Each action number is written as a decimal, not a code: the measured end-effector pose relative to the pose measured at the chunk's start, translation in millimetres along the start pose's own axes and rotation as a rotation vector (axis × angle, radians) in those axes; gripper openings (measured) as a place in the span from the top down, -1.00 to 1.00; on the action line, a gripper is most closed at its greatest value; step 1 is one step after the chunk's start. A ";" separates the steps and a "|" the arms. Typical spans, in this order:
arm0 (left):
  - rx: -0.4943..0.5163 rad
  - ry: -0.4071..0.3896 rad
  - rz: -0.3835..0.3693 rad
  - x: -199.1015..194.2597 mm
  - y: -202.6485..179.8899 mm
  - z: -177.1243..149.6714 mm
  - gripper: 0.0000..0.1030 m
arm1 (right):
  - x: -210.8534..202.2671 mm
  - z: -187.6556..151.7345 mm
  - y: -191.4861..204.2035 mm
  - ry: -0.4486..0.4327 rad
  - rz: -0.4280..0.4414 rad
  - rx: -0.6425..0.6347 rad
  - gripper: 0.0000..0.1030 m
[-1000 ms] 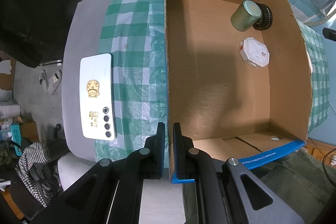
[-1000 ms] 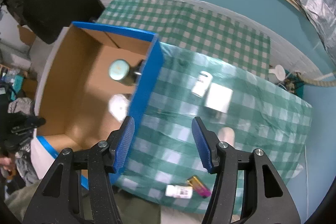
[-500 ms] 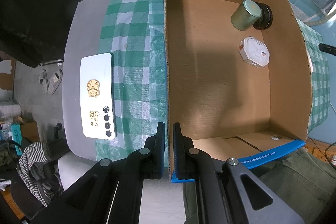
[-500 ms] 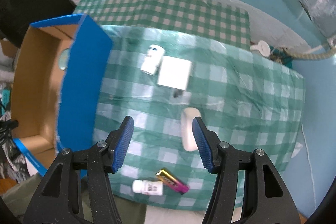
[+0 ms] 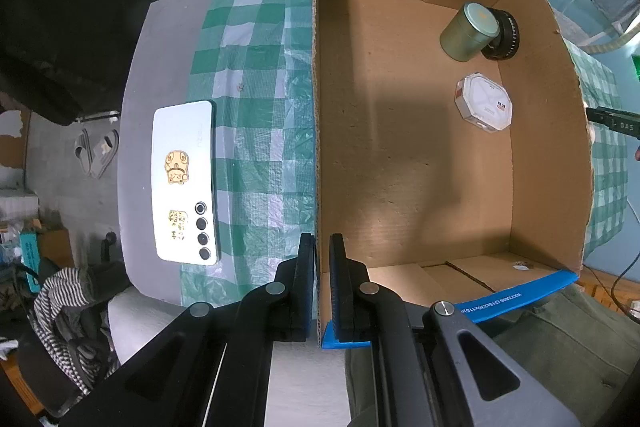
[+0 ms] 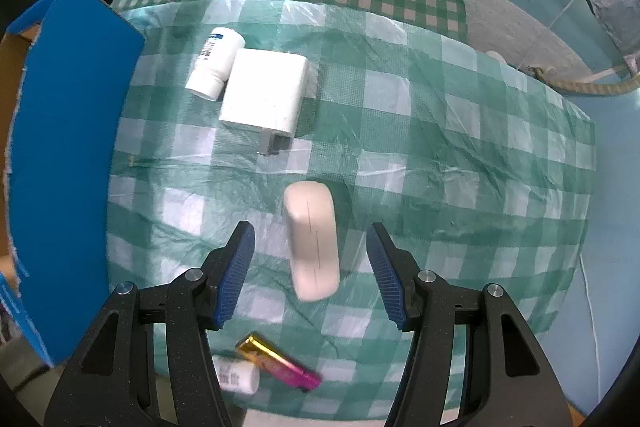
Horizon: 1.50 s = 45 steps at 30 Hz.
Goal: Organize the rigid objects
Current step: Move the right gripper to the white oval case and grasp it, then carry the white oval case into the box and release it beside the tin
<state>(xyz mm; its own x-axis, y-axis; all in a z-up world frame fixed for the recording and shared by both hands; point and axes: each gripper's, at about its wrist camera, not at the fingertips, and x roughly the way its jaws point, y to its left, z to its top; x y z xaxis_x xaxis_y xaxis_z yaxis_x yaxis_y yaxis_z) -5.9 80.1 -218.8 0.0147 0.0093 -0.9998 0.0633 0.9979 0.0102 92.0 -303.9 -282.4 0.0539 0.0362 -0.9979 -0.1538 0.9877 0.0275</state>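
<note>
My left gripper (image 5: 322, 259) is shut on the near left wall of the cardboard box (image 5: 318, 155) with blue rims. Inside the box stand a green tin (image 5: 468, 31), a black round object (image 5: 505, 37) and a white octagonal box (image 5: 483, 103). My right gripper (image 6: 310, 259) is open above the checked cloth, its fingers either side of a pale oblong case (image 6: 311, 241). Beyond lie a white bottle (image 6: 215, 63) and a white charger block (image 6: 265, 91). A gold-pink tube (image 6: 278, 366) and a small white bottle (image 6: 236, 379) lie near the front edge.
A white phone (image 5: 185, 183) lies on the grey table left of the box. The box's blue side (image 6: 68, 147) stands to the left in the right wrist view. The green checked cloth (image 6: 460, 167) covers the table. Sandals (image 5: 96, 153) lie on the floor.
My right gripper has swung right, away from the box, and come down over the pale oblong case. My left gripper has held still on the box wall.
</note>
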 end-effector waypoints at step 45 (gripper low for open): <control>-0.003 0.003 -0.013 0.1 2.1 1.4 0.86 | -18.9 0.0 33.5 0.033 0.029 -0.017 0.51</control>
<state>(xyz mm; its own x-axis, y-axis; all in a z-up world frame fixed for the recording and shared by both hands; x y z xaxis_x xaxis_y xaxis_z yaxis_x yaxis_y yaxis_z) -4.3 82.1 -218.8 0.0106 -0.0036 -0.9999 0.0606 0.9982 -0.0030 85.8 -271.5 -262.6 0.0162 0.0597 -0.9981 -0.1718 0.9835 0.0560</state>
